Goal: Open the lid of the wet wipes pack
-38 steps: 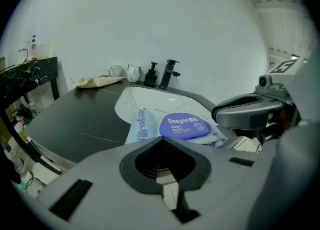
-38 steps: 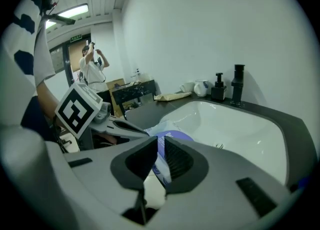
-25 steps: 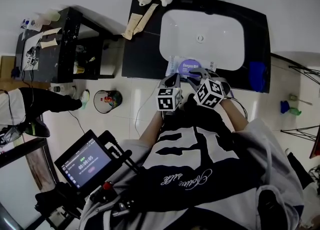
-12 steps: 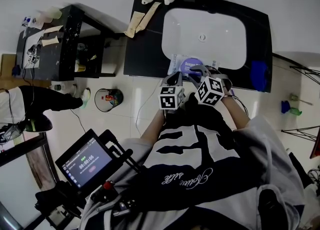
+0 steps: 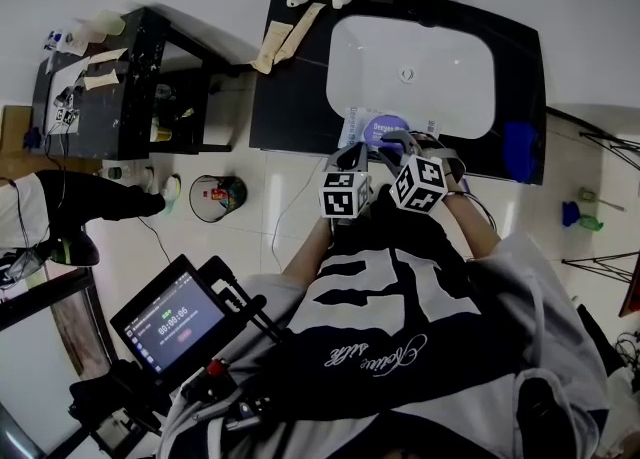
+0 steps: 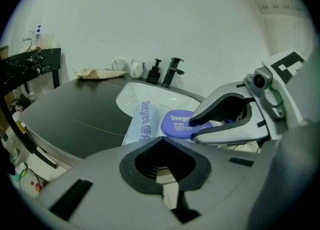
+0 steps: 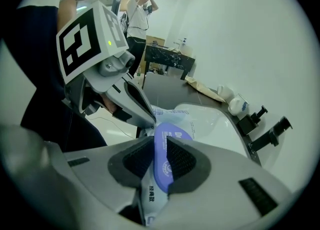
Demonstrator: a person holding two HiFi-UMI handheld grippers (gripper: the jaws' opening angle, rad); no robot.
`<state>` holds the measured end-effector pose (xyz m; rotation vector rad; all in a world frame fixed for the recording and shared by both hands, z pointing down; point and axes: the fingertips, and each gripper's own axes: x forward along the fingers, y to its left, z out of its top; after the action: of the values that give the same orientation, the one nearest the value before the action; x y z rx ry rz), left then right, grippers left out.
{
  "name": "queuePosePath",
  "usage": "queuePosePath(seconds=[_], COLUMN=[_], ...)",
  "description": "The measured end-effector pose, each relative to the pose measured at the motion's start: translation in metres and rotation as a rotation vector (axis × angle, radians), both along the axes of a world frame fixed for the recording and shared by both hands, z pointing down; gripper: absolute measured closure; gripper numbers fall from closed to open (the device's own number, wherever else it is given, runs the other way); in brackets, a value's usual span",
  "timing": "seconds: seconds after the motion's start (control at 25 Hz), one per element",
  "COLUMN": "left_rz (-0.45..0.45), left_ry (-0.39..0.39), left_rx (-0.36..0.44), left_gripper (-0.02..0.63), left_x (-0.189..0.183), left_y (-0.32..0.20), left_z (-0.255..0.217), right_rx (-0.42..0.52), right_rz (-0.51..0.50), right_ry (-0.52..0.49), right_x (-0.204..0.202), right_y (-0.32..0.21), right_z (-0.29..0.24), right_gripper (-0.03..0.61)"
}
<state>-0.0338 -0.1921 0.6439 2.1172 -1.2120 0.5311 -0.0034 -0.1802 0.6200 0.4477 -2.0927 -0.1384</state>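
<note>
a: where does the pale blue soft wet wipes pack (image 5: pixel 358 128) lie?
b: on the black stone desk (image 5: pixel 290 97), at the near rim of the white basin (image 5: pixel 410 67). its long axis runs left to right, and its round purple plastic lid (image 6: pixel 176 123) sits on top.
a: which side has it?
b: the right gripper (image 7: pixel 161 161). its fingers are closed on the lid's edge, the disc standing edge-on between the pads, so the lid is already in the grip, not ahead of it.
a: and the left gripper (image 6: pixel 162 160)?
b: fingers drawn together with nothing between them, tips at the pack's left part. i can't tell whether they press on it.
a: so what does the move turn on?
b: i'd judge the right one peels the lid up and away while the left pins the pack down. both slant in from the near side and meet over the pack.
</note>
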Motion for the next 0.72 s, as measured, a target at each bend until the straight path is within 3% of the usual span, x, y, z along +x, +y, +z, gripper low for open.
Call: queuePosePath(seconds=[0.28,0.4,0.56,0.72], left_rz=[0.008,0.024,0.026,0.021], left_ry=[-0.009,-0.021,-0.031,-0.029], left_rx=[0.012,0.014,0.017,0.016], left_gripper=[0.615,0.615,0.615,0.615], left_x=[0.001,0.001,0.002,0.002], left_y=[0.000,0.000,-0.001,-0.003], left_z=[-0.001,0.001,0.002,0.004], right_rx=[-0.011,-0.112,-0.209,-0.277], right_rz=[-0.013,0.073,0.105,0.170], right_ry=[0.002,-0.053,-0.093,-0.216], right_x=[0.000,0.002,0.003,0.004], right_y=[-0.002,-0.006,-0.010,-0.018], right_z=[0.007,0.007,0.003,-0.011], right_gripper=[0.492,0.488,0.488,0.491])
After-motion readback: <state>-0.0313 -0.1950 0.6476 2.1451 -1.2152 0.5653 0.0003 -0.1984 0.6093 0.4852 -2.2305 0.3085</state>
